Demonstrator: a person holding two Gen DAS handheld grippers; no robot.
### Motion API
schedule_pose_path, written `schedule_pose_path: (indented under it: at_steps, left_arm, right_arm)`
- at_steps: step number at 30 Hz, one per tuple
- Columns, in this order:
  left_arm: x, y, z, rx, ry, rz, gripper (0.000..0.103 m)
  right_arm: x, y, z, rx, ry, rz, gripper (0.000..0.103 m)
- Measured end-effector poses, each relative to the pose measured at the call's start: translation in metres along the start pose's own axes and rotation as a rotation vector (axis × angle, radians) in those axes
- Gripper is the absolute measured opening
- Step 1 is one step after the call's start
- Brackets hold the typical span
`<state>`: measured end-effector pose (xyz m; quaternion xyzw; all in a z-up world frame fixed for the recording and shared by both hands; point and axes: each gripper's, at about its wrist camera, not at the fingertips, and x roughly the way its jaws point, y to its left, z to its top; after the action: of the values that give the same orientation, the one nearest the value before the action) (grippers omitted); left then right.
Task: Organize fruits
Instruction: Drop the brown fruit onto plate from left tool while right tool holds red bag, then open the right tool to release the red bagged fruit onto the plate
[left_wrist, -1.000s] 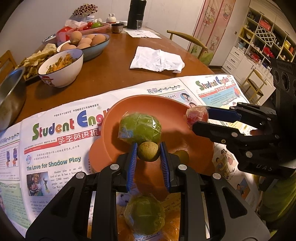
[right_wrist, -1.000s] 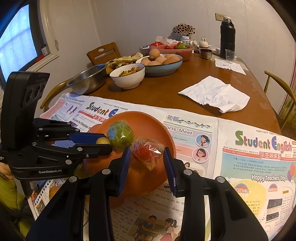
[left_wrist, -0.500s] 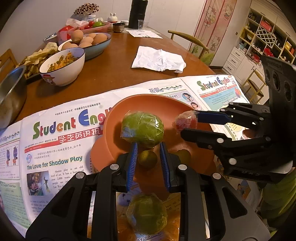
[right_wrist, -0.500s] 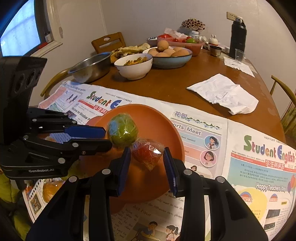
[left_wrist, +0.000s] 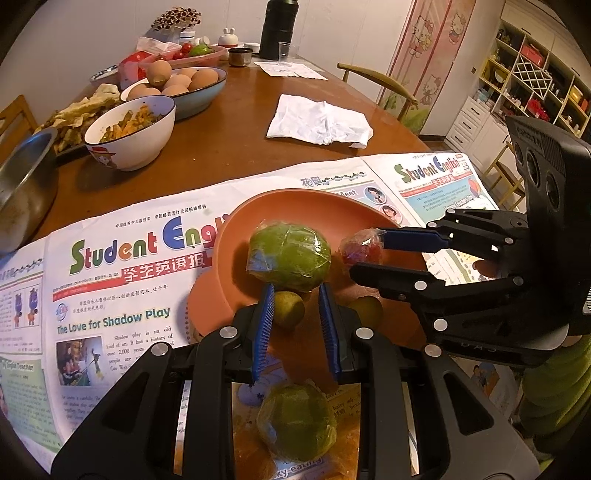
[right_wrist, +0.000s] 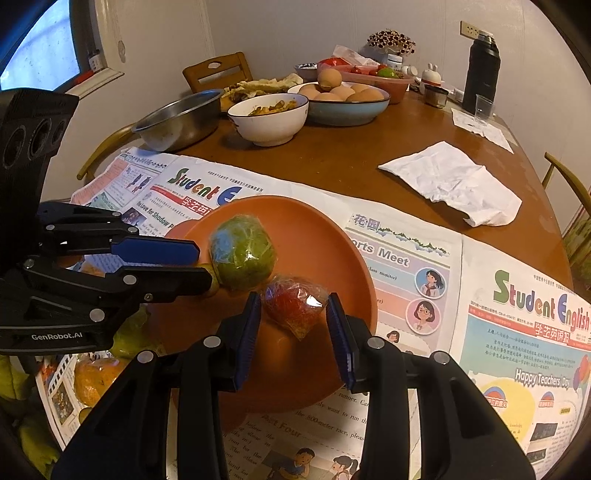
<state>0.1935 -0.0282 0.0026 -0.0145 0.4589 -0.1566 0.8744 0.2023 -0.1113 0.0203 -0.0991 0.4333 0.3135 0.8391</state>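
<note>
Newsprint covers the round wooden tabletop (right_wrist: 351, 162). Right tongs (right_wrist: 293, 314) pinch a film-wrapped red fruit (right_wrist: 295, 308) over the orange plate (right_wrist: 332, 236); only the left view shows the pressed-together left tongs (left_wrist: 293, 295) above a small brown fruit (left_wrist: 290, 308).

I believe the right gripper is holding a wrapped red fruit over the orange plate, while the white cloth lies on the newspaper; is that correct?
Not quite: the white cloth lies on the bare wooden table, beyond the newspaper, as the right wrist view shows. The right gripper does hold the wrapped red fruit over the orange plate.
</note>
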Motion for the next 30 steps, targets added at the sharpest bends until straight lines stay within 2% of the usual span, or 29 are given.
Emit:
schedule_pose_path:
  at_steps: [11, 15, 19, 26, 30]
  left_arm:
    - [-0.005, 0.003, 0.000, -0.009, -0.012, 0.002, 0.018]
    - [-0.007, 0.003, 0.000, -0.014, -0.017, 0.004, 0.018]
    - [-0.009, 0.003, 0.000, -0.016, -0.023, 0.011, 0.028]
    - [-0.012, 0.004, 0.000, -0.024, -0.032, 0.017, 0.034]
    - [-0.015, 0.003, 0.001, -0.026, -0.039, 0.023, 0.038]
  right_arm:
    - [-0.006, 0.000, 0.000, 0.013, -0.015, 0.000, 0.038]
    - [-0.009, -0.002, -0.002, 0.021, -0.024, -0.001, 0.042]
    - [-0.013, -0.002, -0.003, 0.032, -0.035, -0.002, 0.045]
    - [-0.026, -0.001, -0.006, 0.042, -0.065, -0.002, 0.053]
    - [-0.030, 0.000, -0.008, 0.044, -0.074, -0.006, 0.060]
